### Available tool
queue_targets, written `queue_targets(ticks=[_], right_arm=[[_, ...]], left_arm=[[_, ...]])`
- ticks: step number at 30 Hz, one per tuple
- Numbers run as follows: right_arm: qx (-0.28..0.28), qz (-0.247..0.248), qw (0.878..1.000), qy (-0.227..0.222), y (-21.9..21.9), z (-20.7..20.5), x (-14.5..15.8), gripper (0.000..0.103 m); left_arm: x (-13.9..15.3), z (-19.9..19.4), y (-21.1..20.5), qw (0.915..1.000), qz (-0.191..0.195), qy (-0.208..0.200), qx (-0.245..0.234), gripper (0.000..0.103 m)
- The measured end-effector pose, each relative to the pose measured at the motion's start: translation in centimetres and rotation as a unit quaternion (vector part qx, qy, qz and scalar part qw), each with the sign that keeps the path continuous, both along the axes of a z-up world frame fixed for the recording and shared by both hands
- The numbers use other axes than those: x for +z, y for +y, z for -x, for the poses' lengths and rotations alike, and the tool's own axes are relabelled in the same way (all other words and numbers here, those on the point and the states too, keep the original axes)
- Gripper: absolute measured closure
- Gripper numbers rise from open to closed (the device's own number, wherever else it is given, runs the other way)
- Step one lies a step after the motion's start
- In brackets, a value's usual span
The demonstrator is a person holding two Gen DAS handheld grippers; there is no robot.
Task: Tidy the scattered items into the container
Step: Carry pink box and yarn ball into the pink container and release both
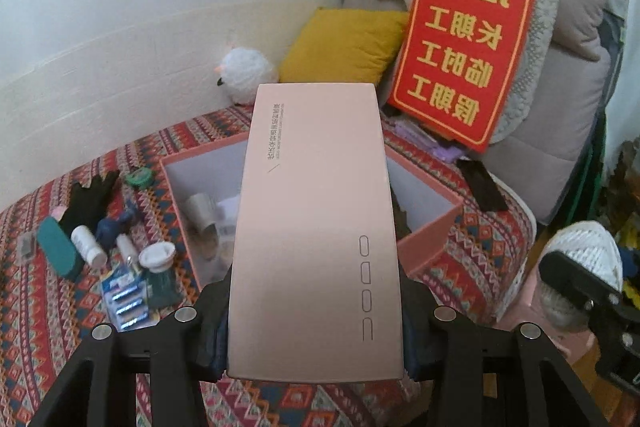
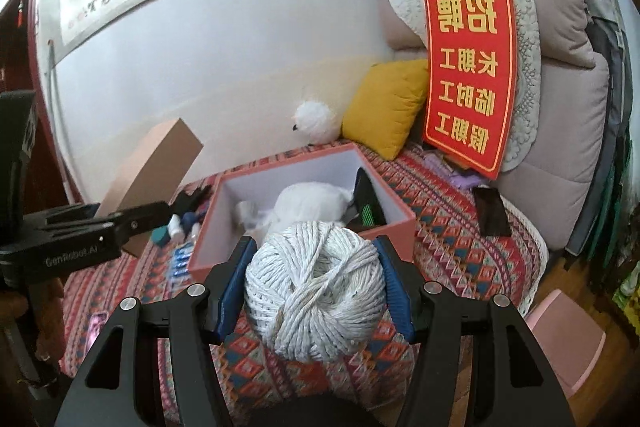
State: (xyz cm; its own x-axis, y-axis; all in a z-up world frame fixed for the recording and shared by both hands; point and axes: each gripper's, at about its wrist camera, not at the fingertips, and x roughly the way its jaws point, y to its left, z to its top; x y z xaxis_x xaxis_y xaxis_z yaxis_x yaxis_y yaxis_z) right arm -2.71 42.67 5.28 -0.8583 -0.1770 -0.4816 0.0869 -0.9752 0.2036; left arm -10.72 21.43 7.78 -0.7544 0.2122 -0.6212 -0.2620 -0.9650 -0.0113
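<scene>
Left tongs (image 1: 316, 343) clamped on long pink box lid (image 1: 316, 227), padded fingers (image 1: 214, 343) pressing both long edges at near end. Lid's long axis running straight out from tongs, far end reaching over open pink box (image 1: 430, 239) on the patterned bedspread (image 1: 480, 247). Lid roughly level, printed face up.

Right tongs (image 2: 316, 291) closed on ball of white twine (image 2: 316, 287), blue pads (image 2: 234, 287) touching its left and right sides. Ball round, no clear long axis; held just short of the box's near wall (image 2: 400, 231), above bedspread. Same ball and tongs visible at right edge of left wrist view.

Inside box: white cloth bundle (image 2: 308, 203), dark card with green stripes (image 2: 370, 205) leaning against right wall, white roll (image 1: 200, 211).

Scattered left of box: black glove (image 1: 92, 195), teal case (image 1: 60, 247), white bottle (image 1: 88, 245), battery pack (image 1: 126, 301), green tape roll (image 1: 139, 178), white-capped bottle (image 1: 158, 275).

Behind: yellow cushion (image 1: 344, 45), red sign (image 1: 464, 39), white plush toy (image 1: 244, 75).
</scene>
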Motion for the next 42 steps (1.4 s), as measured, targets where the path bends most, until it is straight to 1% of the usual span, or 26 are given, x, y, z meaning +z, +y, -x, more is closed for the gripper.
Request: queue_targets(ticks=[5,10,16,19,23,30,32,33,34,35,36,37,39,42], right_arm=[[0.005,0.001,1.0,-0.007,0.7,5.6,-0.1,0.04],[0.023,-0.005,0.999,-0.022,0.2,11.8,-1.4,0.04],[0.047,-0.018,0.997,-0.052,-1.5,19.1,-4.2,0.04],[0.055,-0.024,0.996,-0.066,-2.6,22.1,-5.7,0.04],[0.06,-0.026,0.995,-0.08,-3.8,25.4,-7.6,0.04],[0.074,-0.026,0.992,-0.098,-5.7,28.0,-9.9,0.04],[0.079,-0.025,0.991,-0.106,-6.2,28.3,-10.4,0.038],[0.081,-0.028,0.99,-0.111,-6.5,28.3,-10.6,0.037],[0.08,-0.036,0.99,-0.114,-6.9,28.3,-10.7,0.03],[0.077,-0.042,0.99,-0.113,-7.1,28.0,-10.7,0.028],[0.072,-0.047,0.99,-0.108,-7.3,27.7,-10.5,0.023],[0.069,-0.05,0.991,-0.103,-7.4,27.4,-10.2,0.019],[0.062,-0.058,0.992,-0.095,-7.7,26.4,-9.4,0.017],[0.05,-0.075,0.992,-0.084,-8.3,25.1,-8.3,0.016]], left_arm=[[-0.6,3.9,-0.4,0.9999,0.001,-0.009,0.005,0.051],[-2.2,8.5,-0.8,0.9996,0.004,-0.026,0.013,0.051],[-6.0,14.8,-1.6,0.9977,0.0,-0.064,0.024,0.051],[-8.0,17.1,-2.0,0.9959,-0.002,-0.086,0.028,0.051],[-10.1,19.5,-2.7,0.9945,0.003,-0.099,0.036,0.051],[-12.0,21.0,-4.6,0.9914,-0.005,-0.121,0.05,0.051],[-12.4,21.1,-4.9,0.9903,-0.008,-0.13,0.049,0.05],[-12.6,21.1,-4.9,0.9898,-0.008,-0.134,0.047,0.044],[-12.6,20.9,-5.1,0.9897,-0.009,-0.134,0.05,0.038],[-12.3,20.6,-5.3,0.9902,-0.011,-0.128,0.056,0.029],[-11.9,20.3,-5.7,0.9909,-0.011,-0.116,0.067,0.023],[-11.5,19.9,-6.1,0.9914,-0.011,-0.104,0.078,0.021],[-10.7,19.1,-6.9,0.992,-0.026,-0.094,0.08,0.016],[-9.4,17.8,-7.9,0.9925,-0.04,-0.085,0.078,0.015]])
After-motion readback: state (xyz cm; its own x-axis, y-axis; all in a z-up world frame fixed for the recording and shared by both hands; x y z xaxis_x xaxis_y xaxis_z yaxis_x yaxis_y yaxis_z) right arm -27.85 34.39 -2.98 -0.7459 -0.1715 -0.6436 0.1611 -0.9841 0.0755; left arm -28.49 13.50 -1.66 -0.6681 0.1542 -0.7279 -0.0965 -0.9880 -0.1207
